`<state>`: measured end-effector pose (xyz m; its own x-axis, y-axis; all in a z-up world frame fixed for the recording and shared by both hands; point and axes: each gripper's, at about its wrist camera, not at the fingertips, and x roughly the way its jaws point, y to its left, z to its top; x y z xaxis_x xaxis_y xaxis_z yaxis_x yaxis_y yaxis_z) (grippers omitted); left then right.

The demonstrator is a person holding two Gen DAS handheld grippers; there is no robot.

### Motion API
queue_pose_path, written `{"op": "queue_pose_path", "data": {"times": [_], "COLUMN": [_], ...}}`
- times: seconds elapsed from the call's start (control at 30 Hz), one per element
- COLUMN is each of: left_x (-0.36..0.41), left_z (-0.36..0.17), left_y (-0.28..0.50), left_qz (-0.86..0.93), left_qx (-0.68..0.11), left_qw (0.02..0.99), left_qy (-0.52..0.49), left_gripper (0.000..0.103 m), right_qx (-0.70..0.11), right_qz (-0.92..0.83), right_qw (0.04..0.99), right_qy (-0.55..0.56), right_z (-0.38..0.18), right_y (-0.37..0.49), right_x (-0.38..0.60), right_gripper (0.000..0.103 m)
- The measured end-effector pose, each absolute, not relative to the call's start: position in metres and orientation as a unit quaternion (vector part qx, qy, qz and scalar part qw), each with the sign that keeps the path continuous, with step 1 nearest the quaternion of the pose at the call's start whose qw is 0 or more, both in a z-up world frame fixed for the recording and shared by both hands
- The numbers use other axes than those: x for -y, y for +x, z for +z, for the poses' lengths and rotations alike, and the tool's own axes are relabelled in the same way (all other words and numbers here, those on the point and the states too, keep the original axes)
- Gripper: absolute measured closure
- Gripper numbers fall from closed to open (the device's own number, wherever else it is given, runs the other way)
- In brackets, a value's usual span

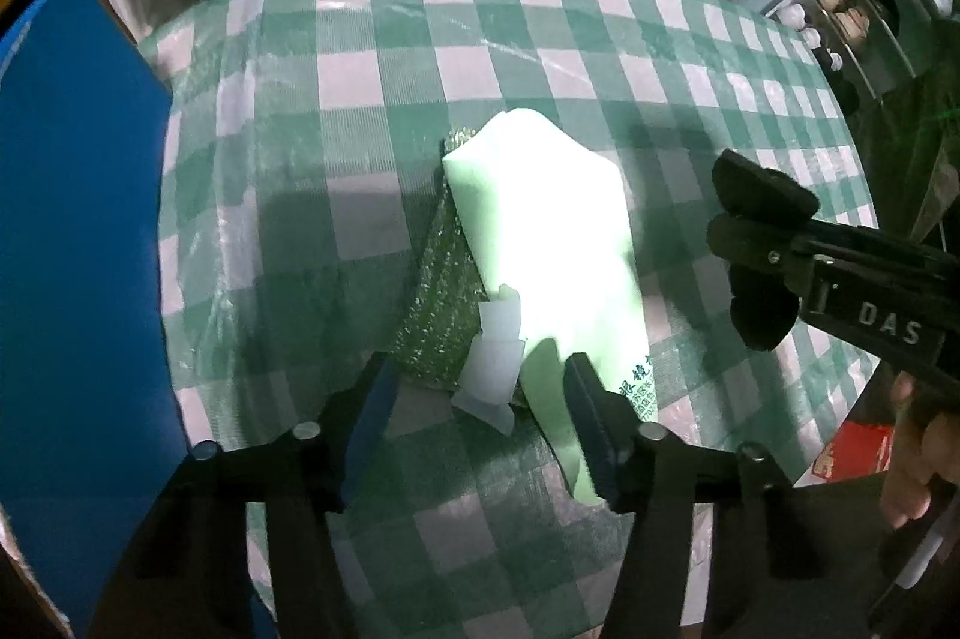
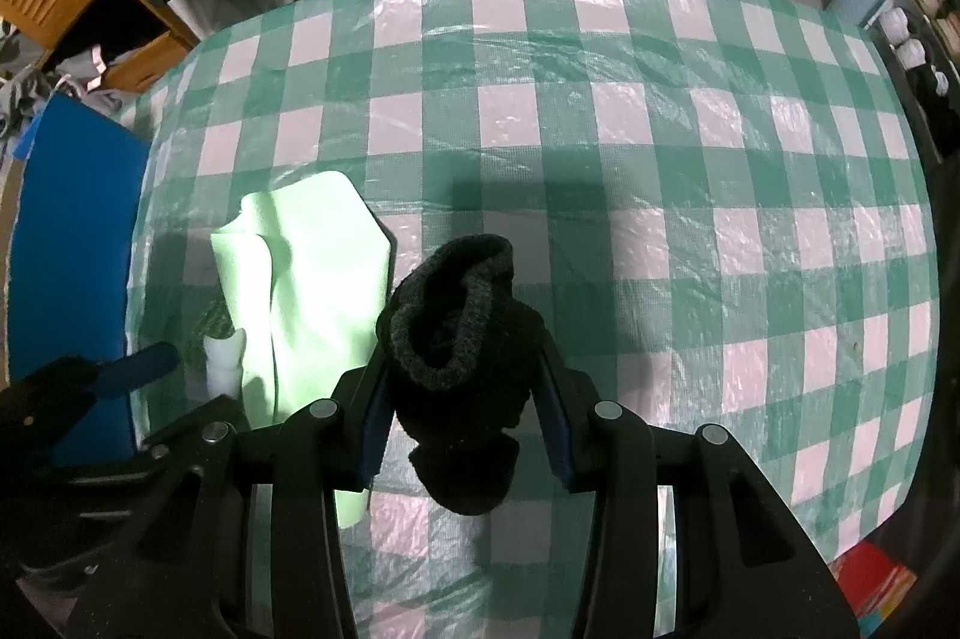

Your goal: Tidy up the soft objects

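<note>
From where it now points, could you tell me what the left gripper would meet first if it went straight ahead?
Most likely the small white translucent plastic piece lying between the left gripper's open fingers, then the pale green folded cloth over the green glittery scouring pad; depth is uncertain.

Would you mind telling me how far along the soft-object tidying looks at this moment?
Done: the light green cloth lies on the checked tablecloth, over a green scouring pad. In hand: the right gripper is shut on a dark knit sock. Left: placing the sock; the open left gripper hovers over a small white piece.
</note>
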<state>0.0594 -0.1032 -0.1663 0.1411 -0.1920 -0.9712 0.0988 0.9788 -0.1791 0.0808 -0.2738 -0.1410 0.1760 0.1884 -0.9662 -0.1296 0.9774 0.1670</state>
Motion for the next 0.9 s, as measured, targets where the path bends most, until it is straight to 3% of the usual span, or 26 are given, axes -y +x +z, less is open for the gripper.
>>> {"op": "queue_pose_path", "data": {"times": [0.23,0.4,0.9], "left_x": [0.101,0.097,0.092], "left_z": [-0.171,-0.168,-0.158], "left_y": [0.061,0.061,0.055], "left_qz": [-0.095,-0.11,-0.1], "left_qx": [-0.647,-0.645,-0.635], "left_qw": [0.755,0.754,0.765], "left_qy": [-0.04,-0.055,-0.036], "left_gripper": [0.066,0.087,0.088], "right_qx": [-0.637,-0.636,-0.632], "right_qz": [0.108,0.109,0.114], "right_qw": [0.763,0.764,0.766], "right_qy": [0.024,0.023,0.02], "right_z": [-0.143,-0.142,-0.136], "right_y": [0.084,0.085,0.081], "right_x": [0.272,0.272,0.268], "right_gripper": [0.061,0.061,0.061]}}
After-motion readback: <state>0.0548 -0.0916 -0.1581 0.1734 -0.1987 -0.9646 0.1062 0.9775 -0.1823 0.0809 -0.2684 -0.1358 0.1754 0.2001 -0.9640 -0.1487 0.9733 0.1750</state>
